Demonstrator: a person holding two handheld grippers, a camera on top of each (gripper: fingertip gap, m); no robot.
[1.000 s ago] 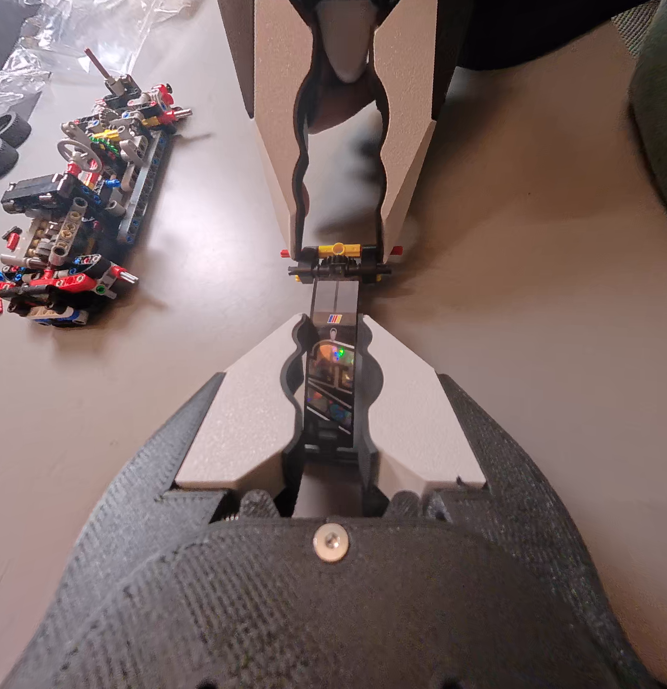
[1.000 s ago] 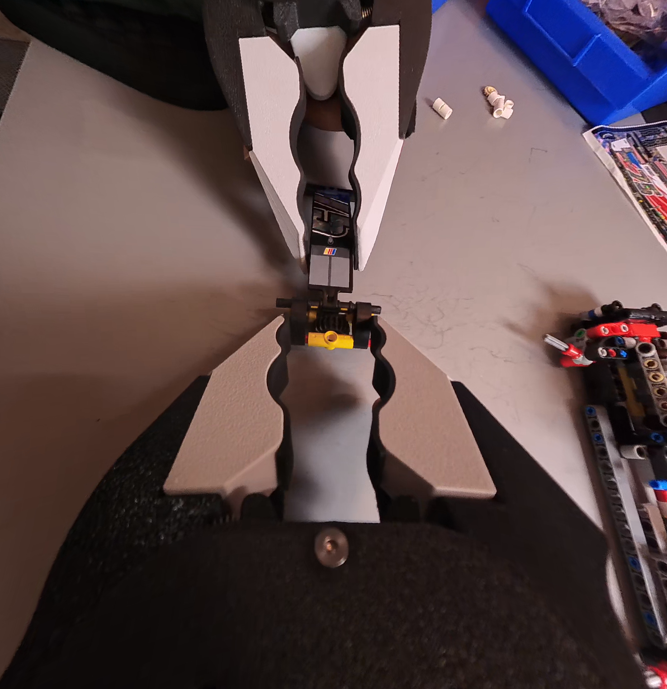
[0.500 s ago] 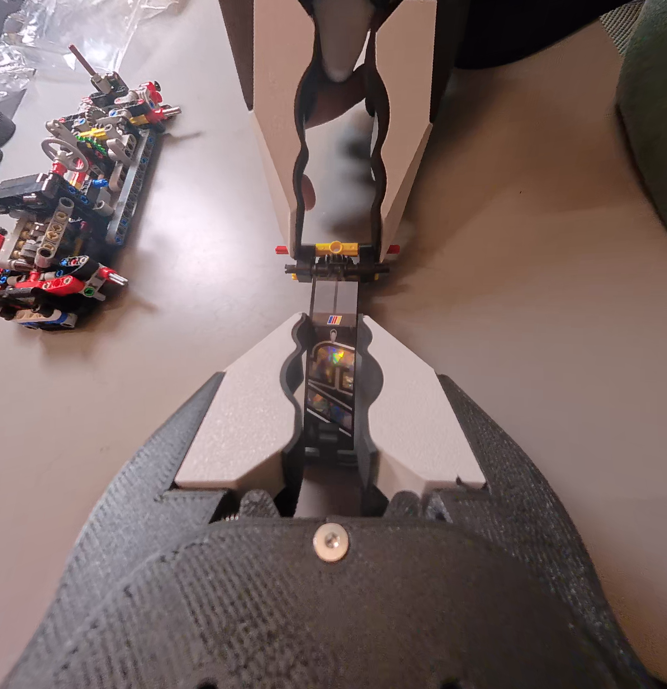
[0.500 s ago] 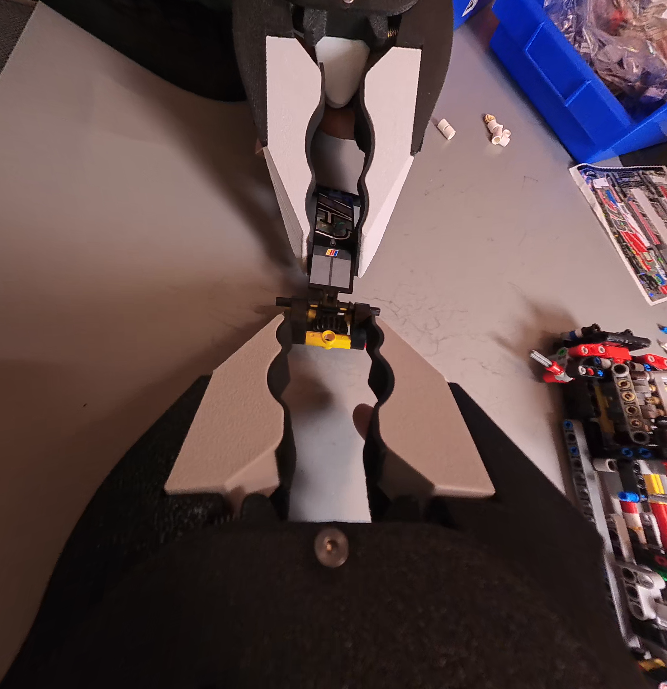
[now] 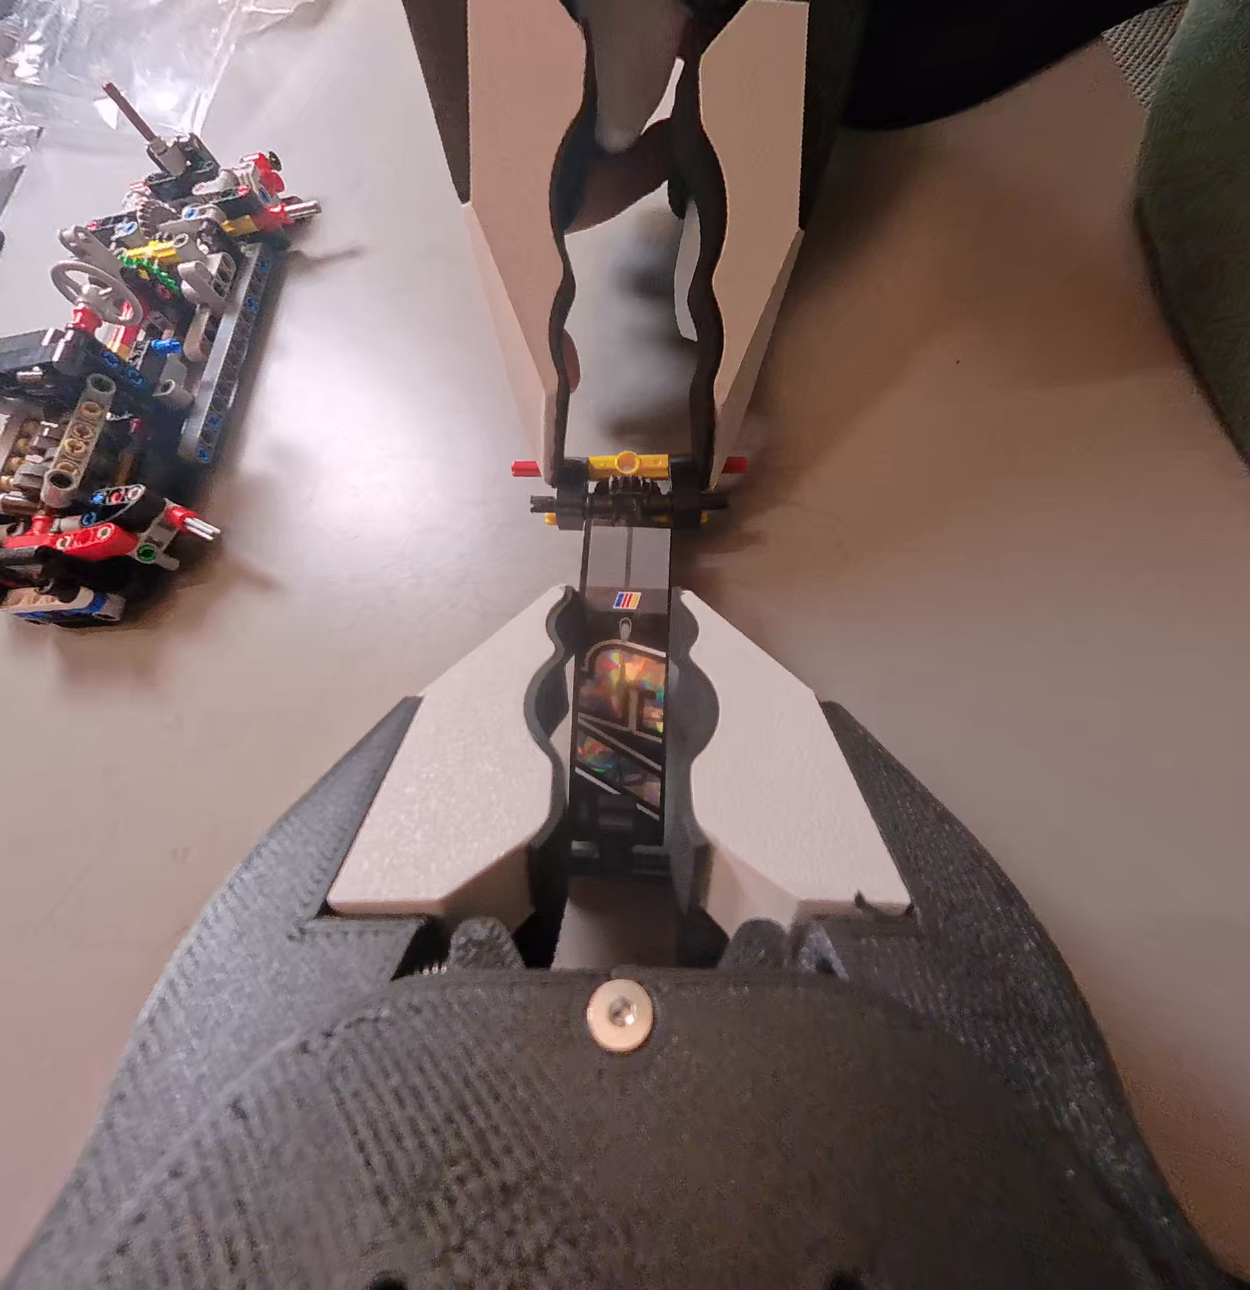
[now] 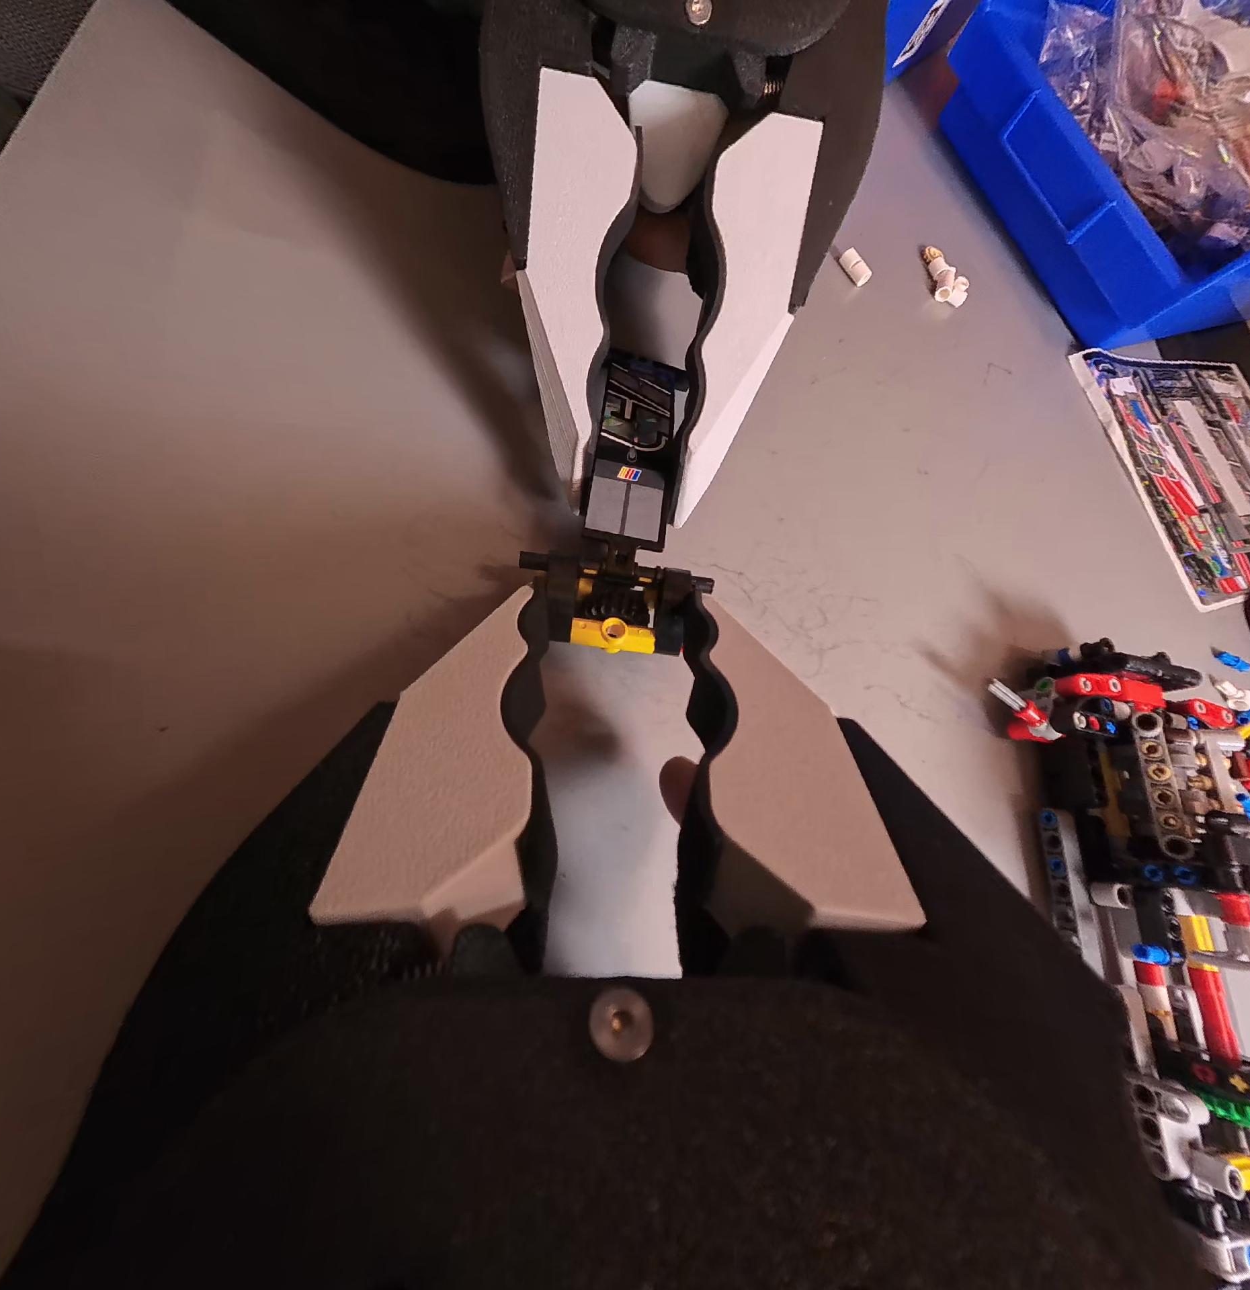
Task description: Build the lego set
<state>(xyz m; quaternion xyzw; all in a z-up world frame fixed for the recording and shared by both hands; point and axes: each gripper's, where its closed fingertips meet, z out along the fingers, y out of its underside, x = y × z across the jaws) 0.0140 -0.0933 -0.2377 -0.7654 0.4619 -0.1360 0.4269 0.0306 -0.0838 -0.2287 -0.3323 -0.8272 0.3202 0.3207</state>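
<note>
A blue bin at the far right of the grey table holds clear bags of loose parts. Just beside it lie small white pins, and nearer, a printed sheet. The partly built chassis sits well apart from the grippers, at the table's right edge; in the left wrist view it lies at the left, by crumpled clear plastic. Nothing stands between the two grippers, which face each other tip to tip. The left gripper is narrowly closed on a long black stickered panel. The right gripper clamps, at its tips, the yellow-and-black gear block joined to the panel's end.
</note>
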